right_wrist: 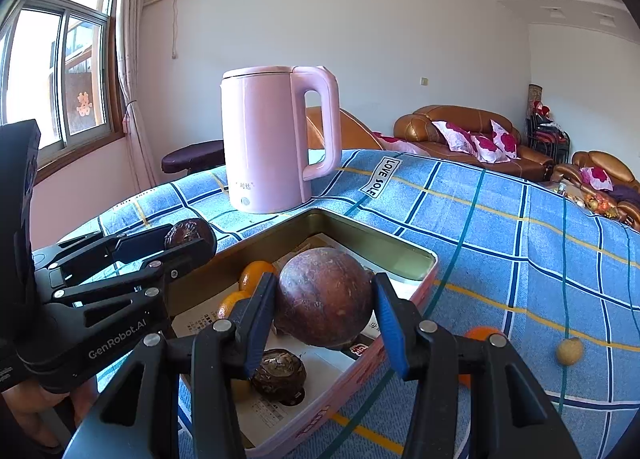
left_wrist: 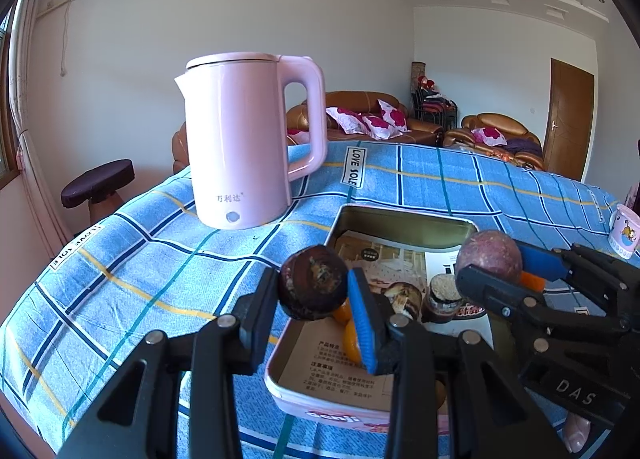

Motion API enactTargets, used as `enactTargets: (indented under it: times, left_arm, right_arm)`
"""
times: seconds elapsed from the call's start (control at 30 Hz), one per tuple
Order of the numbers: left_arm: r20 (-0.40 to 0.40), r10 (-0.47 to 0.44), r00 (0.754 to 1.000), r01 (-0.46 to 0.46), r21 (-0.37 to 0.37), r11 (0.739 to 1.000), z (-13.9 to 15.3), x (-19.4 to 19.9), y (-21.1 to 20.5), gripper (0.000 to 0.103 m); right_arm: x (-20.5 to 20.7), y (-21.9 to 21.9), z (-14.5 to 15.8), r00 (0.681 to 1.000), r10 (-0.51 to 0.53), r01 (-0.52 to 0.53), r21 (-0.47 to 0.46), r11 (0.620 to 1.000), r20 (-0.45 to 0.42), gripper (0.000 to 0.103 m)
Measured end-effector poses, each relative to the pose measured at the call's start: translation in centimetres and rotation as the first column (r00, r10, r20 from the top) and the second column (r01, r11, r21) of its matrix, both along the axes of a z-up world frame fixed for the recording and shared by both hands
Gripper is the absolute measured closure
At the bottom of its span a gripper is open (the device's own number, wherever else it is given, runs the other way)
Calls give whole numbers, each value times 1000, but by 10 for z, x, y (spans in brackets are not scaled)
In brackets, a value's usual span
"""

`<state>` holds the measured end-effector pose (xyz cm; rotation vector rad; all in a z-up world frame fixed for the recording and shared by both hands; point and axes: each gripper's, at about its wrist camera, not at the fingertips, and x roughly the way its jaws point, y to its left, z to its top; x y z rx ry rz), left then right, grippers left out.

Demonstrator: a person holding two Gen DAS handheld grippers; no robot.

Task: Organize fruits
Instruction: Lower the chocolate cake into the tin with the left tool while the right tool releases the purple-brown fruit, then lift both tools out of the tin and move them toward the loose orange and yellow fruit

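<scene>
My left gripper [left_wrist: 314,285] is shut on a dark, wrinkled passion fruit [left_wrist: 312,279], held just above the near-left corner of the open tin box [left_wrist: 400,217]. In the right wrist view that gripper [right_wrist: 188,242] and its fruit [right_wrist: 187,229] show at the left. My right gripper [right_wrist: 325,293] is shut on a larger, smooth purple passion fruit [right_wrist: 324,299] over the tin box [right_wrist: 384,243]; the left wrist view shows that gripper [left_wrist: 494,265] and its fruit [left_wrist: 488,255] at the right. Inside the tin lie two oranges [right_wrist: 256,274] and another wrinkled passion fruit [right_wrist: 280,375] on printed paper.
A pink electric kettle [left_wrist: 240,139] stands on the blue checked cloth [left_wrist: 140,259] just behind the tin. An orange [right_wrist: 478,335] and a small yellow fruit [right_wrist: 570,351] lie on the cloth right of the tin. A printed cup [left_wrist: 624,231] stands at the far right.
</scene>
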<state>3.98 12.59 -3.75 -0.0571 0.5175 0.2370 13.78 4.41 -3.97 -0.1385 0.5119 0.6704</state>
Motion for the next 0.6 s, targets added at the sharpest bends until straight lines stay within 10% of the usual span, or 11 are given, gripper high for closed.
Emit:
enactTargets:
  times: [0.4,0.6]
  left_arm:
    - [-47,-8,999,7,-30,1000,-5,8,4,64]
    - [-40,12,999,-13,-12,1000,-3,7,3,40]
  right_arm:
    - [11,6,-8,997,0,-2,-28,1000,-71,52]
    - [6,5,-5,999,-3,2,-30,1000,-47,32]
